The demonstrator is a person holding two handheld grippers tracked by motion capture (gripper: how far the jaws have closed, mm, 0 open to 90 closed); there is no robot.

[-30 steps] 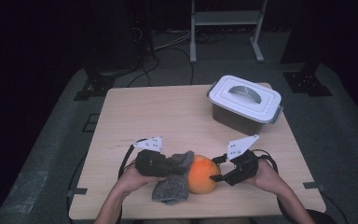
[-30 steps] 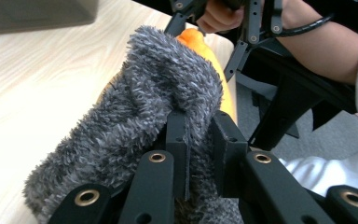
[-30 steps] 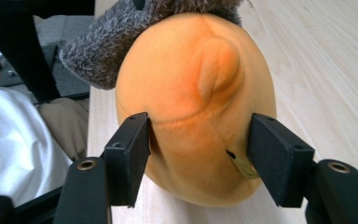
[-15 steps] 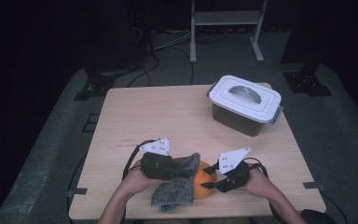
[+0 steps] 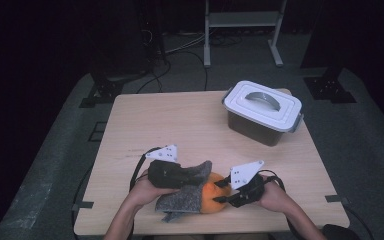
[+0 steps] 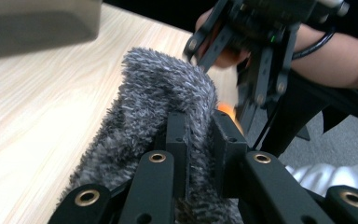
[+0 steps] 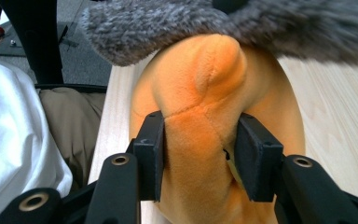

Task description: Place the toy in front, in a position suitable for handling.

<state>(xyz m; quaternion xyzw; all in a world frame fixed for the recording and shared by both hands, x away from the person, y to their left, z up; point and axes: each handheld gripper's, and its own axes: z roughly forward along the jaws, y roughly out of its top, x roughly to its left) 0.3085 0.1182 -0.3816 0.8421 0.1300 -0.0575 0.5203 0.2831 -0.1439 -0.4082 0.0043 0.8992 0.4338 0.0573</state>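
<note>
An orange plush toy [image 5: 211,198] sits near the table's front edge, half under a fuzzy grey cloth [image 5: 185,196]. My right gripper [image 5: 221,192] comes in from the right and is shut on the orange plush [image 7: 200,140], jaws pressed into a fold of it. My left gripper [image 5: 192,177] comes in from the left and is shut on the grey cloth [image 6: 158,107], which is pinched between its jaws [image 6: 199,140]. In the left gripper view the right gripper [image 6: 256,51] shows beyond the cloth, with a sliver of orange [image 6: 226,111] beside it.
A grey lidded bin [image 5: 263,111] with a handle stands at the table's back right. The wooden table [image 5: 170,125] stretches bare behind the grippers. A person's lap and white sleeve [image 7: 18,140] lie just off the front edge.
Both grippers and the plush have shifted slightly toward the front edge. The grey cloth has been drawn further over the orange plush.
</note>
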